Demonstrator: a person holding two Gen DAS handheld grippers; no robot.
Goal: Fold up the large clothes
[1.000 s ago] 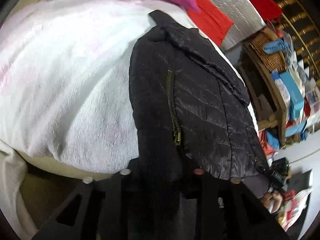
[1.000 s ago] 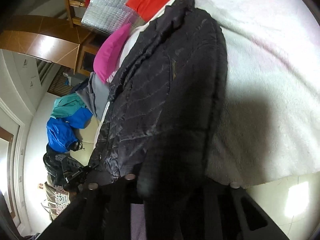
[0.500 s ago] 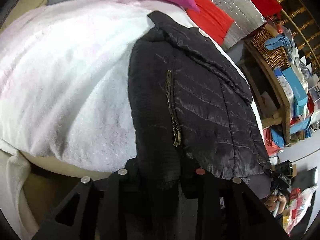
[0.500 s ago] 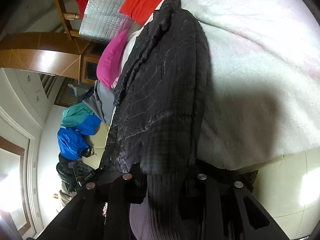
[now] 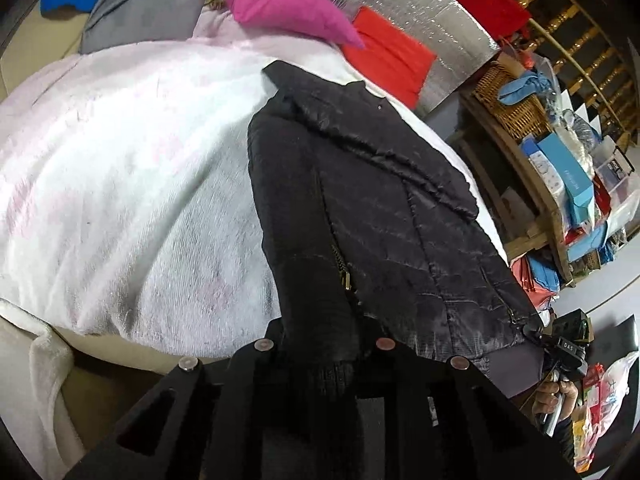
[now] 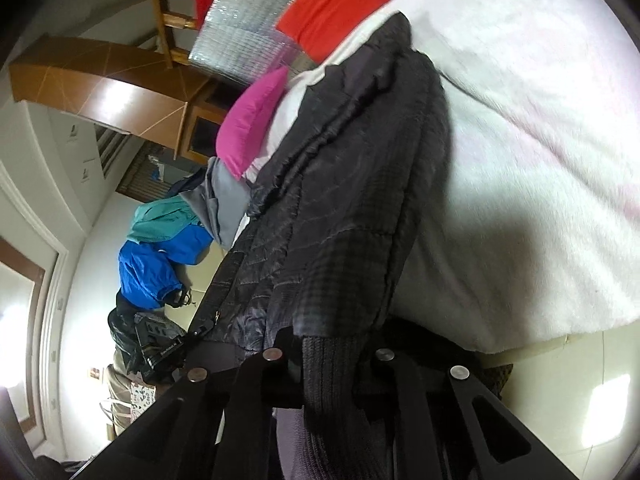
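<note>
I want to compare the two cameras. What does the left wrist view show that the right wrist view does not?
Only the left wrist view shows the brass zipper, the wicker basket on a cluttered wooden shelf, and a hand holding the other tool.

Only the right wrist view shows the blue and teal jacket and the wooden cabinet.

Both show the black quilted jacket on the white blanket, its ribbed hem gripped in the jaws, plus the pink pillow and red cushion.

close wrist views sharing jacket (image 5: 372, 216)
</note>
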